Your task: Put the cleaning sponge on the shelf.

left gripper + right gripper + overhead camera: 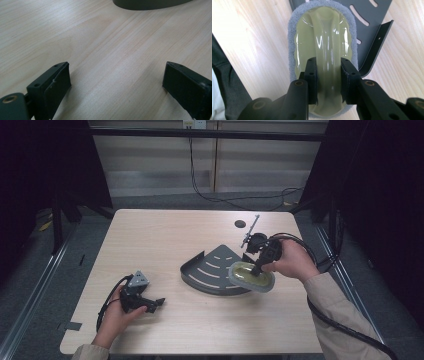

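The right gripper is grasping the scrubber by its handle over the dark tray; the left gripper is resting released at near left.

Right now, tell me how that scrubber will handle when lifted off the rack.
The scrubber probably lifts light, its grey pad looking spongy. Its glossy handle may be slippery, though the right hand-held gripper clamps it squarely. It lies partly over the rack edge, so it might tip.

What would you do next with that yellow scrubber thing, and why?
Probably draw the scrubber across the dark corner shelf. The right gripper has its jaws clamped on the scrubber's handle, its pad sits on the shelf's edge, and the left gripper lies open aside.
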